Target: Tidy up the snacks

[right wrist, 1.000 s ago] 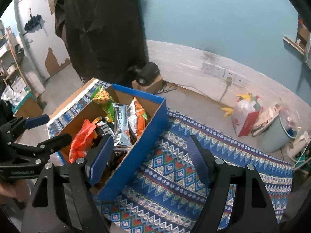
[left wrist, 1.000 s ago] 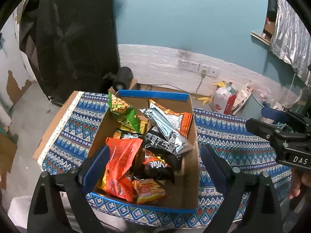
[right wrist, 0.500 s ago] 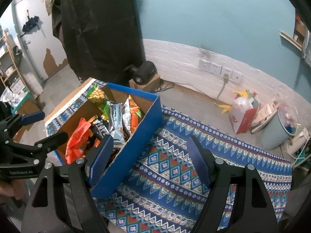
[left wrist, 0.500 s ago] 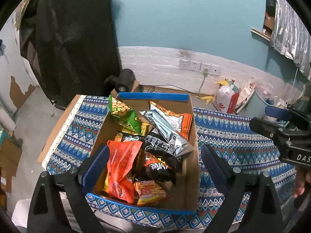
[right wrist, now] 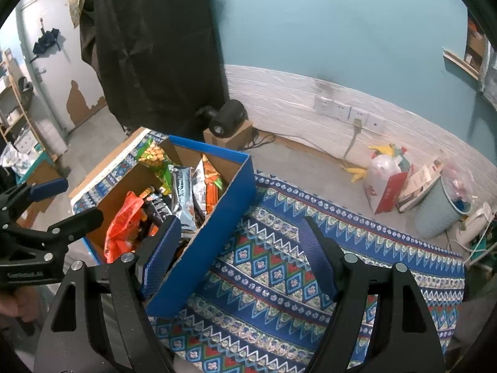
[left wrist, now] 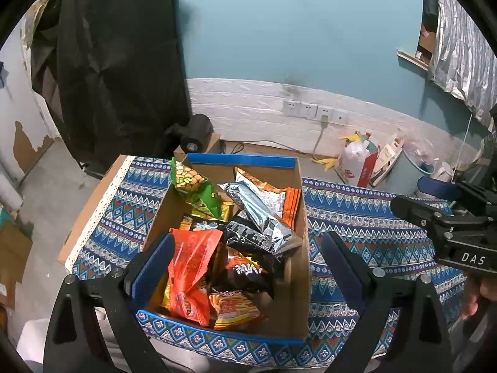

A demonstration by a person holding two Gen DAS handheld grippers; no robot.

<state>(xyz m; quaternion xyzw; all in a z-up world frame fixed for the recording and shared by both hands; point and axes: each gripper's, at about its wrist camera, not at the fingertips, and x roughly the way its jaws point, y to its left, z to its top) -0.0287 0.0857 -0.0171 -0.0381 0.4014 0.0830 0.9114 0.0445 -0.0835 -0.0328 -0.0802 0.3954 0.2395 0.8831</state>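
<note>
Both claws hang over the near edge of the bench (right wrist: 279, 267), tilted downward, each with its blue-padded fingers spread wide and nothing between them. The left claw (left wrist: 242, 264) hovers above the near end of the cardboard box (left wrist: 298, 279), its fingers either side of the snack pile without touching any packet. The right claw (right wrist: 239, 255) is just beside the box, its left finger over the box's blue outer wall and its right finger over bare patterned cloth (right wrist: 357, 248).

The box sits on the left part of the bench, open at the top, trimmed with blue along its rims. Closest in lies a small striped orange-yellow packet (left wrist: 233, 309), and just left of it a bright orange bag (left wrist: 189, 267) slumped against the near corner. A dark packet with orange lettering (left wrist: 245, 273) lies in the middle. Further in, a silver foil pack (left wrist: 257, 214) lies slanted over an orange-edged bag (left wrist: 279, 195), and a green peanut bag (left wrist: 195, 189) leans at the far left corner.

Beyond the bench there is a black cylindrical device (left wrist: 195, 130) on a small carton, then a white-panelled wall base with sockets (left wrist: 310, 112) under teal paint. To the right on the floor stand a white plastic bag (right wrist: 385, 174) and a pale bin (right wrist: 438, 208); a black cloth (right wrist: 155, 46) hangs at the left.
</note>
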